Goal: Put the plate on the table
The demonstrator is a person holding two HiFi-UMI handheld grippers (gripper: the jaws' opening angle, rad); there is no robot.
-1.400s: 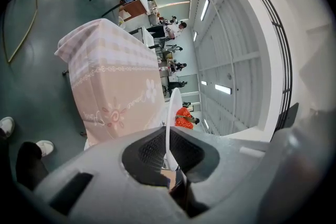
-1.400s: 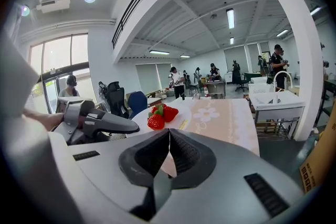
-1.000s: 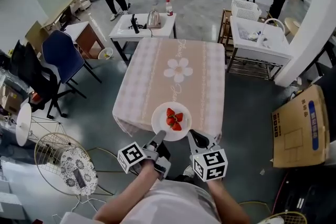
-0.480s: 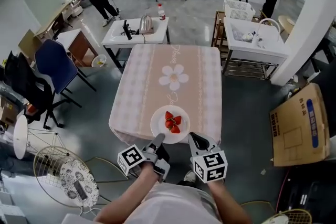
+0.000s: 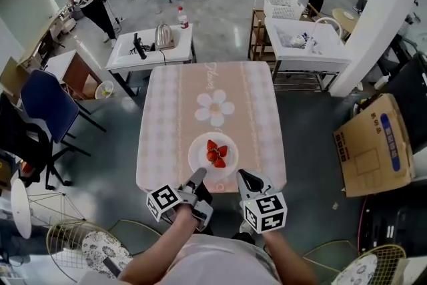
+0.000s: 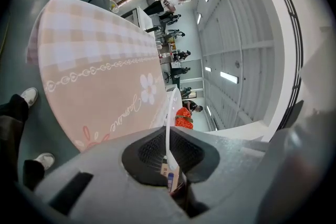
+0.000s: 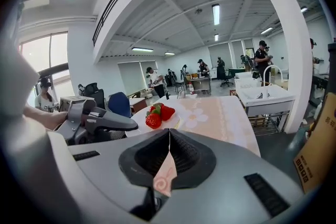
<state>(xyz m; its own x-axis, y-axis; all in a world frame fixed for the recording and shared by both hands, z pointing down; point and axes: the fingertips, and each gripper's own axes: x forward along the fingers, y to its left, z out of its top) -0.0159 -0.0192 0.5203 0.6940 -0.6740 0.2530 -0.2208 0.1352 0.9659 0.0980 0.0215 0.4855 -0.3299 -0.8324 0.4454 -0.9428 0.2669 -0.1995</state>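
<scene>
A white plate (image 5: 200, 157) carrying strawberries (image 5: 215, 153) is over the near end of the pink checked table (image 5: 212, 87). My left gripper (image 5: 199, 176) is shut on the plate's near left rim. In the left gripper view the rim (image 6: 168, 128) runs edge-on into the closed jaws, with the strawberries (image 6: 184, 118) beyond. My right gripper (image 5: 245, 177) is at the plate's near right rim, jaws shut with only a thin slit. In the right gripper view the plate (image 7: 170, 123) and strawberries (image 7: 159, 114) sit just ahead, left of the seam. Whether the plate rests on the cloth, I cannot tell.
Behind the table stands a white desk (image 5: 150, 53) with a kettle (image 5: 164, 37) and a bottle (image 5: 179, 15). A white sink unit (image 5: 303, 43) is back right, a cardboard box (image 5: 373, 143) right, a blue chair (image 5: 47, 110) left. People stand at the far end.
I have moved forward. The plate, which overhung the table's front edge a second ago, is now fully over the tablecloth. Both grippers kept their places at its rim.
</scene>
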